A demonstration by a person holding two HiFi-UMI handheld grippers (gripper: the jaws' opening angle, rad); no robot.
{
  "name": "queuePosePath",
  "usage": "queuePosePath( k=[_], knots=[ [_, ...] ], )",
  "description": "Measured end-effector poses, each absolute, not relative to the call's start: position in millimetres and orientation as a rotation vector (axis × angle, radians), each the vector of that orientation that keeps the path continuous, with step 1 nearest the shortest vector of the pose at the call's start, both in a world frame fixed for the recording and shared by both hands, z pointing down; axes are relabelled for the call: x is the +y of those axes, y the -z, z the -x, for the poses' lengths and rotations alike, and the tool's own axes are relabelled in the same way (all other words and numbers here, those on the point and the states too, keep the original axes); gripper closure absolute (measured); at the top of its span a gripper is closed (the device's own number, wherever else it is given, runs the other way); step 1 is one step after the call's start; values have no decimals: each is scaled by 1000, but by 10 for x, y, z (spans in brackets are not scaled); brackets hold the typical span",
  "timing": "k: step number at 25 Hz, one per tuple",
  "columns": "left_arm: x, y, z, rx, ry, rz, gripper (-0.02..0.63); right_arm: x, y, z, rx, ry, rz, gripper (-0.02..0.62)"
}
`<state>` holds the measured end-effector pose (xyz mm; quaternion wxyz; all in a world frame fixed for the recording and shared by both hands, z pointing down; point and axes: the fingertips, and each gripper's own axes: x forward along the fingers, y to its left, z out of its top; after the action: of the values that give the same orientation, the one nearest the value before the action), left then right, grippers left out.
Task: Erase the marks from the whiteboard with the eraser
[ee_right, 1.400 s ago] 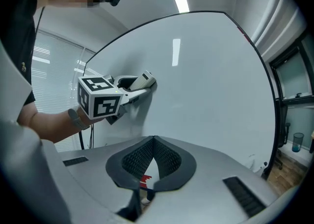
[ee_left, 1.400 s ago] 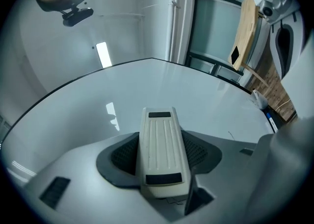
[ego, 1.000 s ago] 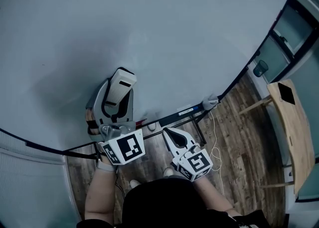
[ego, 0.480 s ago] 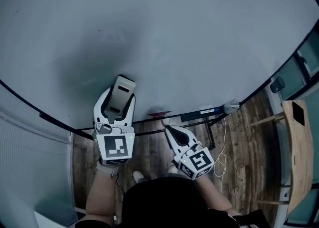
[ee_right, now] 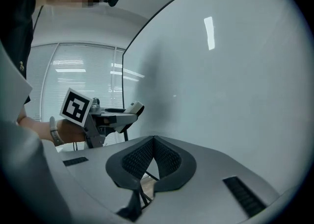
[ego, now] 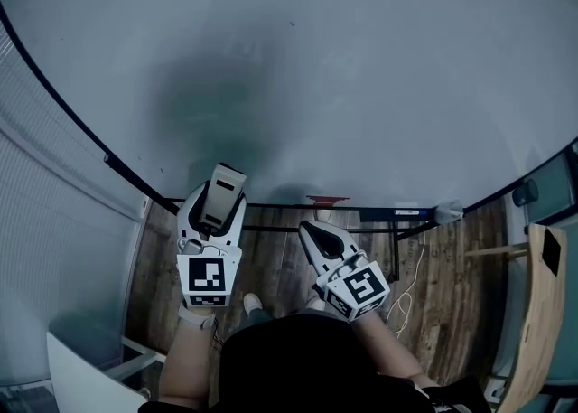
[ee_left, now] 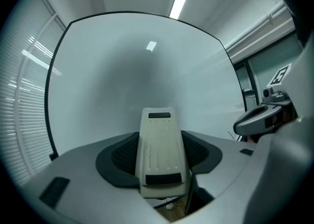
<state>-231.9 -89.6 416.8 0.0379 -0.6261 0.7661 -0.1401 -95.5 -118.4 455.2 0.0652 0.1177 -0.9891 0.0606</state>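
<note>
One whiteboard (ego: 361, 59) fills the upper part and middle of the head view, with a single small dark speck (ego: 291, 23) near the top centre. There are two grippers, side by side at the lower centre, each carrying one marker cube. The left gripper (ego: 219, 200) has its jaws clamped on the one eraser (ee_left: 160, 144), a pale oblong block; in the left gripper view a dark ribbed pad (ee_left: 122, 155) presses each long side, and the eraser's far end points up at the board from the lower middle of the frame. Whether it touches the board cannot be told. The right gripper (ee_right: 153, 142), just right of the left one, has its jaws closed tip to tip with nothing between them. One small red item (ego: 325, 199) sits on the ledge along the board's lower edge.
</note>
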Motion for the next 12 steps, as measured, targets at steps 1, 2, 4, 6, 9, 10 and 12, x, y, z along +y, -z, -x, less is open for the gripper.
queuePosePath(
  k=[1,2,4,6,9,10,12],
  knots=[
    [-824,-4217,2331,2365,427,1922,339,-1151,-4558,999,-2983,-181,-331,569],
    [-757,-4266,2337,2375,428,1925,339,-1121,-4567,1038,-2982,-179,-311,569],
    [-630,-4363,2342,2396,431,1932,339,-1067,-4589,1106,-2978,-175,-281,569],
    [-499,-4442,2356,2427,424,1927,339,-1013,-4594,1176,-2976,-167,-244,569],
    [-294,-4559,2378,2485,385,1919,339,-932,-4602,1268,-2970,-154,-190,569],
    [-228,-4601,2384,2505,370,1917,339,-904,-4611,1295,-2966,-150,-173,569],
    [-107,-4688,2397,2544,354,1909,341,-851,-4636,1346,-2958,-142,-141,569]
  ],
)
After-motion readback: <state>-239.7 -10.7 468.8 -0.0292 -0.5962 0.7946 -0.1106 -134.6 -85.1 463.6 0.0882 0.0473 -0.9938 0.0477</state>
